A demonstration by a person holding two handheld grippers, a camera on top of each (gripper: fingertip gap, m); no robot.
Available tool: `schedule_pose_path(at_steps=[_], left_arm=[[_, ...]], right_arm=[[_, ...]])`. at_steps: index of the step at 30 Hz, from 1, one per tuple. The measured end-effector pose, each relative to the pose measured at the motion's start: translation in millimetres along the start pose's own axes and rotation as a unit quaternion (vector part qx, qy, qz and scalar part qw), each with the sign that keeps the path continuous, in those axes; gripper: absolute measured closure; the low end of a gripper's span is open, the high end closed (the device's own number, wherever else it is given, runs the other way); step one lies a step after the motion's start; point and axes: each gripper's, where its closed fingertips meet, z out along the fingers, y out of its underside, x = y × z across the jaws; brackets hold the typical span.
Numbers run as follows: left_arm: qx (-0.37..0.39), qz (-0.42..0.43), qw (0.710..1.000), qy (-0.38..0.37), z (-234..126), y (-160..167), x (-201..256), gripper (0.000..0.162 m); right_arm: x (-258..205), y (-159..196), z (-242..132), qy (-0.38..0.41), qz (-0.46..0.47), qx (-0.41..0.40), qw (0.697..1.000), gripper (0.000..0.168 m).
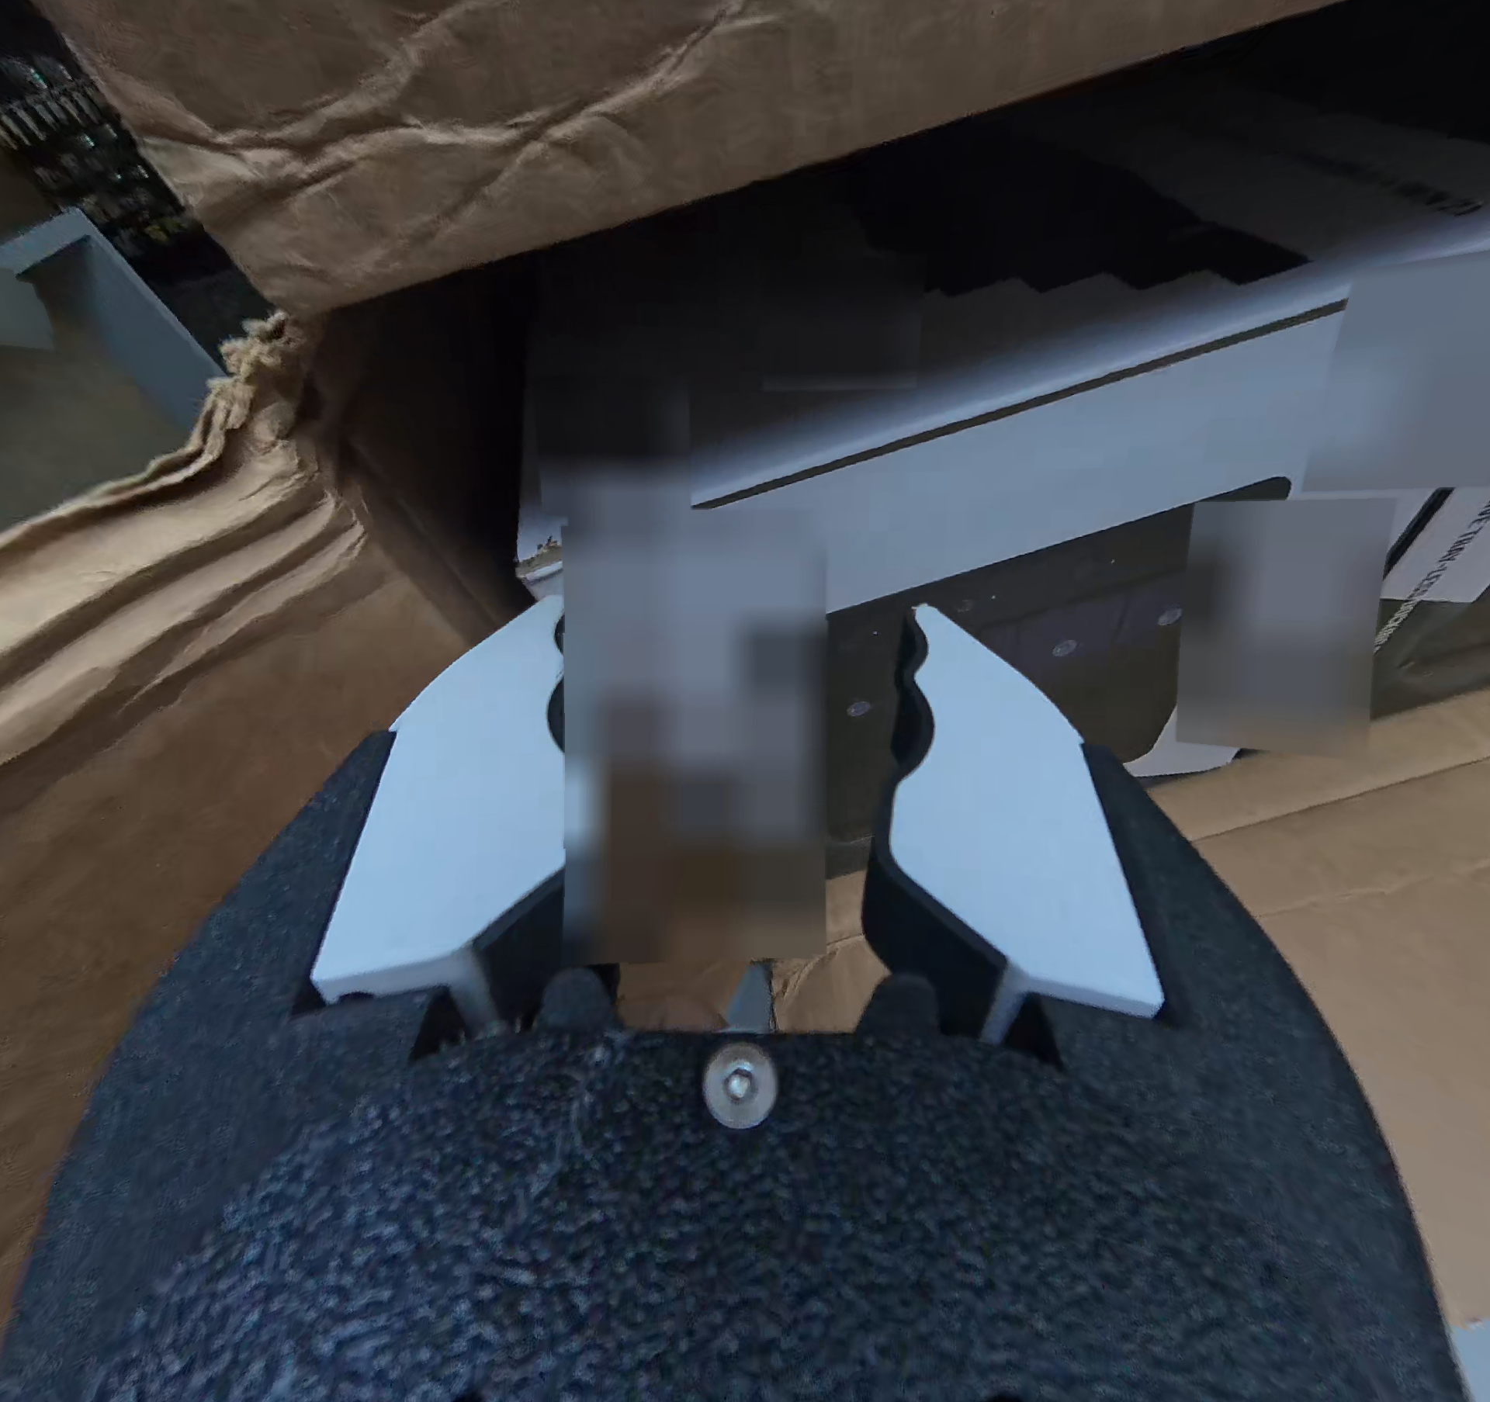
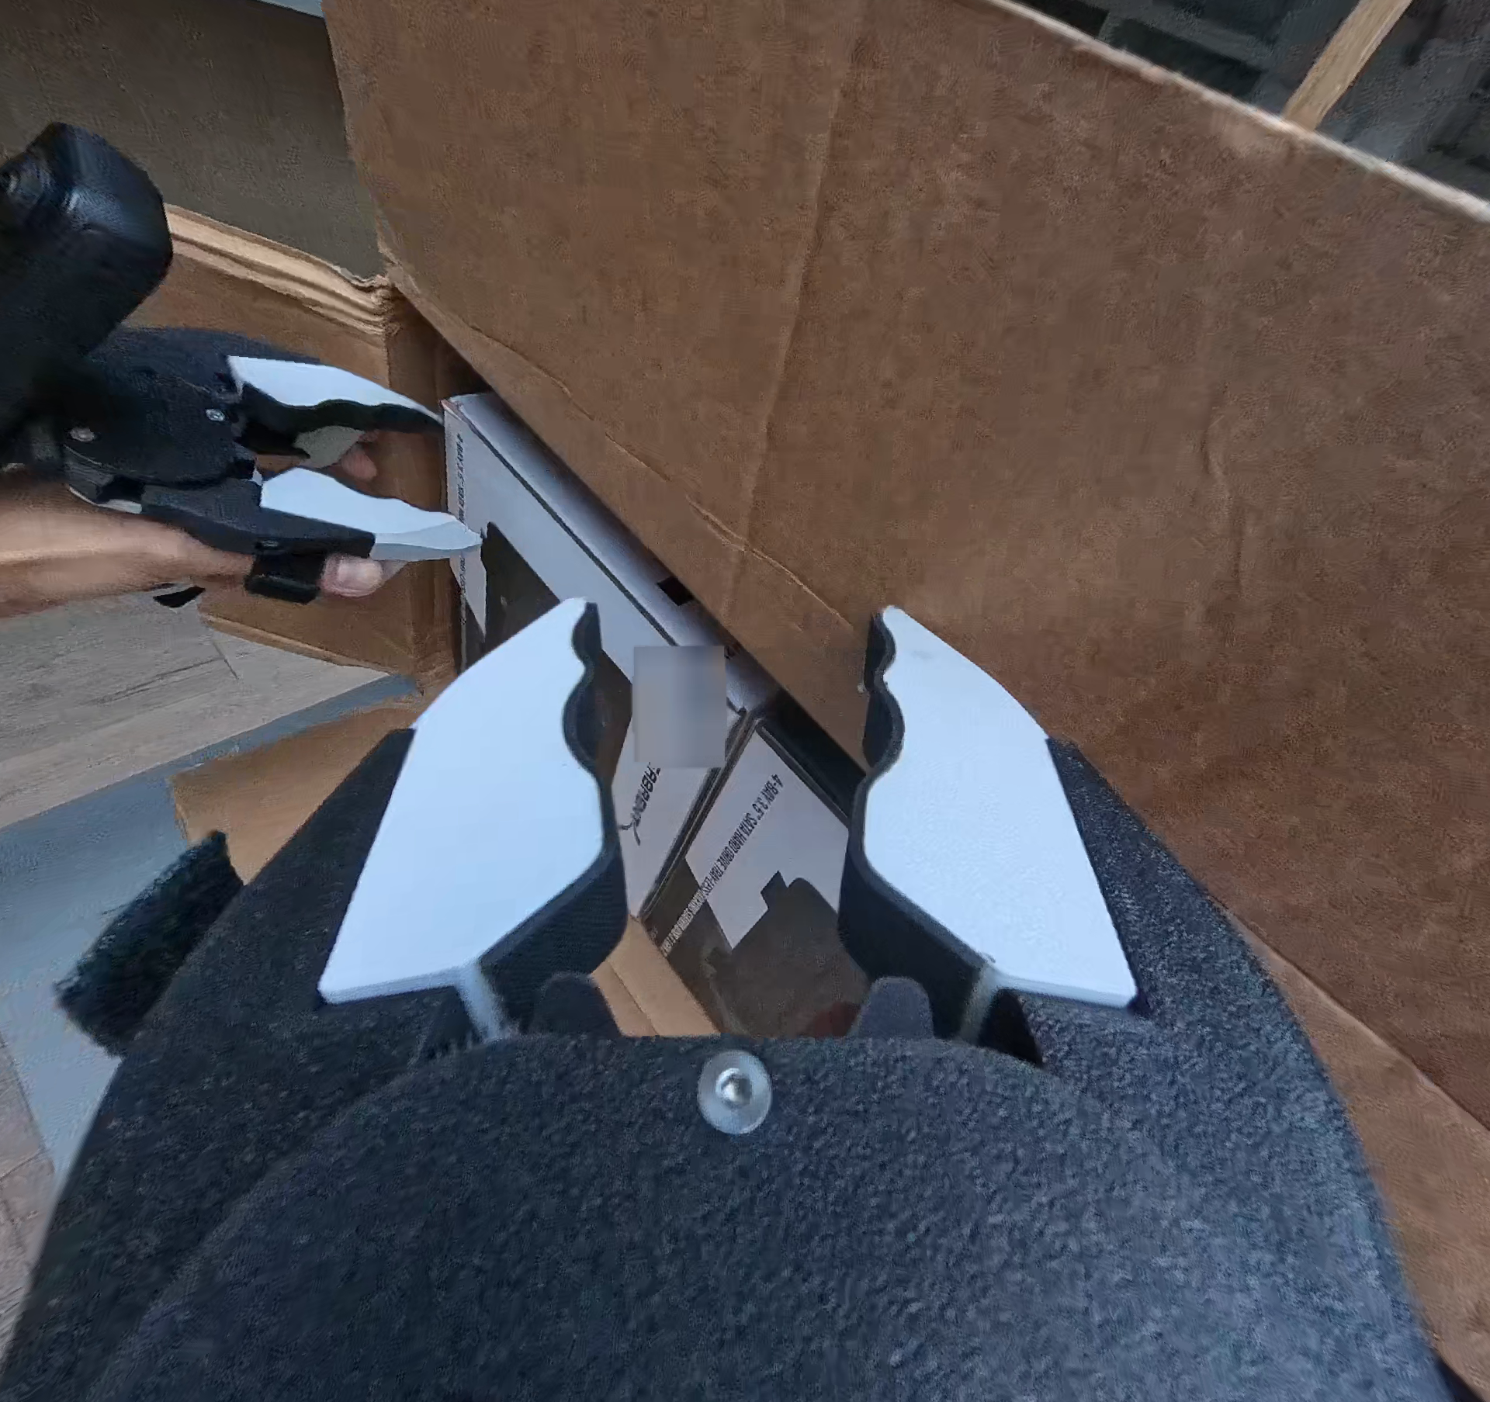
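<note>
White retail box (image 2: 564,509) lies lengthwise under cardboard flap (image 2: 967,315), open tongs (image 2: 730,630) nearby.

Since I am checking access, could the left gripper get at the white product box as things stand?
Probably yes: the left gripper is open at the white product box's exposed end, under the cardboard flap, with nothing between.

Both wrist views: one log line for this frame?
left gripper: open, fingers at end of white box | right gripper: open, over same box, no contact seen | box under cardboard flap
</note>
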Motion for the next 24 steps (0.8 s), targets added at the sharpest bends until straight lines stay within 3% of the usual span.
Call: schedule_pose_path(at_steps=[6, 9, 13, 18, 20, 22, 24], left_arm=[[0.071, -0.030, 0.996, -0.042, -0.1, 4.6, -4.9, 0.099], [0.089, -0.040, 0.993, -0.060, 3.0, 5.6, -3.4, 0.097], [0.047, -0.133, 0.990, -0.019, 19.8, 36.2, 6.6, 0.098], [0.009, -0.122, 0.992, -0.016, 30.2, 73.1, 11.4, 0.107], [0.030, -0.116, 0.993, -0.019, 33.1, 81.3, 14.1, 0.107], [0.021, -0.080, 0.996, -0.042, 36.6, 92.4, 12.3, 0.114], [-0.004, -0.095, 0.993, -0.065, 42.6, 109.6, 12.1, 0.115]], right_arm=[[-9.5, 2.7, -5.2, 0.038, -0.013, 0.019, 0.999, 0.103], [-14.9, 9.9, -5.3, 0.042, -0.004, 0.019, 0.999, 0.103], [-23.2, 18.4, -5.2, 0.043, 0.034, 0.038, 0.998, 0.099], [-25.3, 20.2, -5.4, 0.074, 0.046, 0.065, 0.994, 0.092], [-22.3, 10.9, -10.1, 0.086, 0.059, 0.093, 0.990, 0.092], [-15.9, -3.0, -18.2, 0.098, 0.066, 0.123, 0.985, 0.094], [-3.1, -11.1, -24.3, 0.111, 0.071, 0.127, 0.983, 0.103]])
